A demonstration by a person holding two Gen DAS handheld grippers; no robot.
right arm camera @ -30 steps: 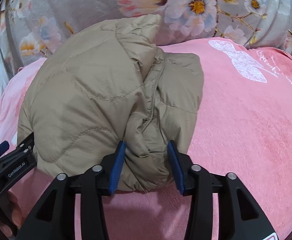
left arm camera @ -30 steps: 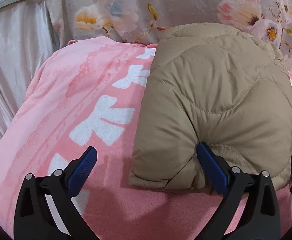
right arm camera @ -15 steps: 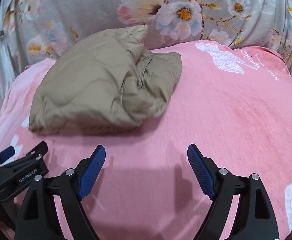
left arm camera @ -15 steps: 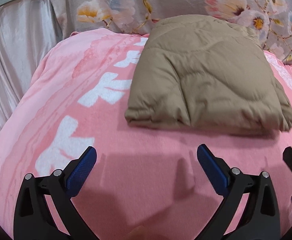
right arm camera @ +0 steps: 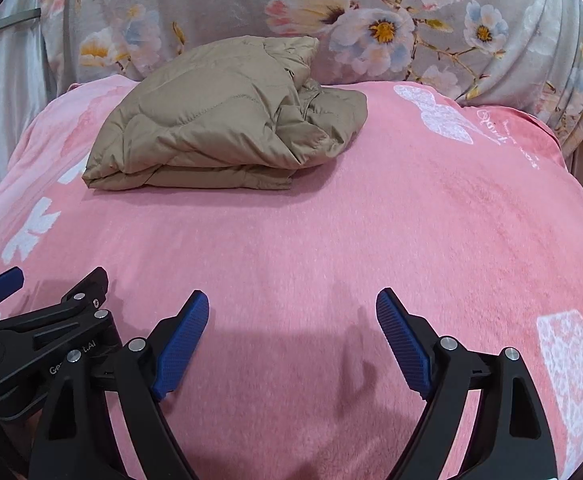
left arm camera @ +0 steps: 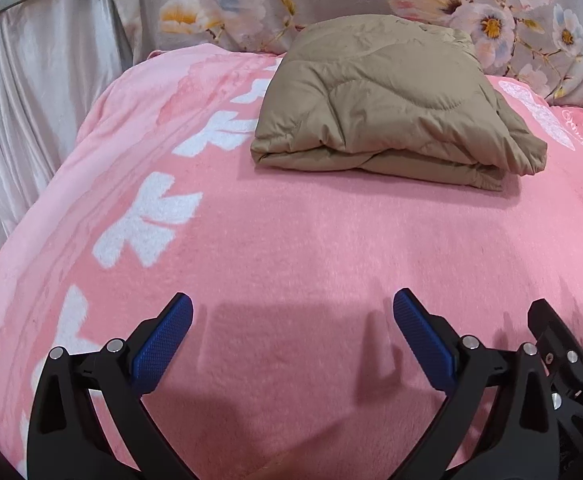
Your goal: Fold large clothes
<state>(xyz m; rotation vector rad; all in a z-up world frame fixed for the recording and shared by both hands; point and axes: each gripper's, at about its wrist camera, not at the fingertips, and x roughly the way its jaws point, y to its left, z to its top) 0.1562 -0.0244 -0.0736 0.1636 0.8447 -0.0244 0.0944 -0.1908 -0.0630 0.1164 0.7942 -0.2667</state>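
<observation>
A tan quilted puffer jacket (left arm camera: 387,100) lies folded into a compact bundle at the far side of a pink blanket (left arm camera: 291,248); it also shows in the right wrist view (right arm camera: 219,120). My left gripper (left arm camera: 291,312) is open and empty, well back from the jacket near the front of the blanket. My right gripper (right arm camera: 291,312) is open and empty too, just as far back. The left gripper shows at the lower left of the right wrist view (right arm camera: 47,304), and part of the right gripper at the right edge of the left wrist view (left arm camera: 563,332).
The pink blanket (right arm camera: 411,220) with white prints covers the whole surface. A grey floral fabric (right arm camera: 371,20) rises behind the jacket. A pale satin curtain (left arm camera: 31,100) hangs at the left, past the blanket's edge.
My right gripper let go of the jacket's near edge and opened wide. Both grippers pulled back toward the front, and the jacket now rests flat and folded.
</observation>
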